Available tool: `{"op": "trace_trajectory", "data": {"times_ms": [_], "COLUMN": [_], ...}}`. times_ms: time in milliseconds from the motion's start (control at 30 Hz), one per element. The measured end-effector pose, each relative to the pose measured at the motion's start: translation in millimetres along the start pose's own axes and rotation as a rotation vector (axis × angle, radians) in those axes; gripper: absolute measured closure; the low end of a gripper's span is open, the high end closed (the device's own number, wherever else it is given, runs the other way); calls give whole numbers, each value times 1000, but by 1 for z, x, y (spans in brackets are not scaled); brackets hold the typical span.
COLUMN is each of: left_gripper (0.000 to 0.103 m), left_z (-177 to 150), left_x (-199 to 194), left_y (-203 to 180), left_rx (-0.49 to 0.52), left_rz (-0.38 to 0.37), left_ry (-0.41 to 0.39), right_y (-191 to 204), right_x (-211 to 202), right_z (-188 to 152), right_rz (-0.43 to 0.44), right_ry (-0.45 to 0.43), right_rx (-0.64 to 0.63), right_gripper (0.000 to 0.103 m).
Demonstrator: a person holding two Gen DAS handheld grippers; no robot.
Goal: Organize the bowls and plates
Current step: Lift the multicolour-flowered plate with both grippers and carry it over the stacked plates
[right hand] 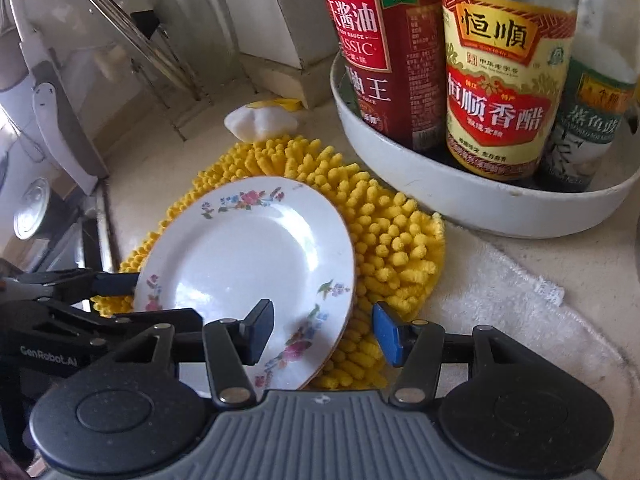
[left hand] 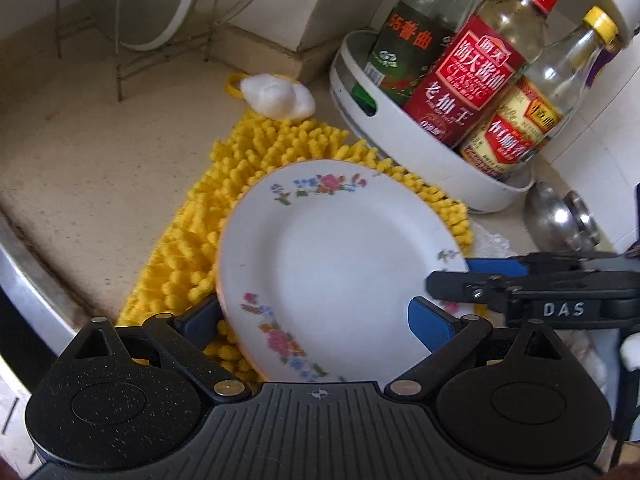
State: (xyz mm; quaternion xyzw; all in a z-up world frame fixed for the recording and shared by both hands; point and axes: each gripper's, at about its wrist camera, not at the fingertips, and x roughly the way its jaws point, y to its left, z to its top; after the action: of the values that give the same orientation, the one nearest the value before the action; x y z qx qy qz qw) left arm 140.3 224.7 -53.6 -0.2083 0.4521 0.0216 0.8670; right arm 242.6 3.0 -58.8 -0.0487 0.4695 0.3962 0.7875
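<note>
A white plate (left hand: 332,264) with a flower-printed rim lies tilted on a shaggy yellow mat (left hand: 188,248). In the left wrist view my left gripper (left hand: 316,318) is open wide over the plate's near rim, with one finger (left hand: 200,314) outside the edge and the blue pad (left hand: 432,326) over the plate's face. My right gripper (left hand: 450,274) reaches in from the right at the opposite rim. In the right wrist view the plate (right hand: 240,256) has its near rim between the open fingers of the right gripper (right hand: 323,333), and neither pad presses on it. The left gripper (right hand: 166,300) straddles the far left rim.
A white round tray (left hand: 420,152) of sauce bottles stands just behind the mat on the right. A wire dish rack (left hand: 120,60) holding a large plate stands at the back left. A white egg-shaped toy (left hand: 276,94), a steel ladle (left hand: 552,212), a white towel (right hand: 500,280) and the steel sink edge (left hand: 36,280) lie around.
</note>
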Motion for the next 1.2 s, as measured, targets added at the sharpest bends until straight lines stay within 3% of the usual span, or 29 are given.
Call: {"op": "trace_trajectory", "data": {"times_ms": [100,167,567,800,933,1200], "left_gripper": [3,3,2,3,2,2], "left_z": [4,7,18,18,20,19], "left_x": [2,2,17,3,-7,-11], "left_y": [-2,0,-4,-10,-14,-41], "left_rx": [4,1,61,88,100,147], "left_rz": [4,1,26,43,11,11], "left_ry": [-2,-4,-12,-51,-70,-74], "right_y": [-7,-7,-9,0,-3,-15], "right_x": [2,1,13,-1,-11,-43], "right_z": [1,1,10,5,1,-12], "right_rz": [85,96,66,37,50,65], "right_ry": [26,21,24,14,9,-59], "right_rx": [47,39,37,49,109,170], "right_gripper": [26,28,41,41,41,41]}}
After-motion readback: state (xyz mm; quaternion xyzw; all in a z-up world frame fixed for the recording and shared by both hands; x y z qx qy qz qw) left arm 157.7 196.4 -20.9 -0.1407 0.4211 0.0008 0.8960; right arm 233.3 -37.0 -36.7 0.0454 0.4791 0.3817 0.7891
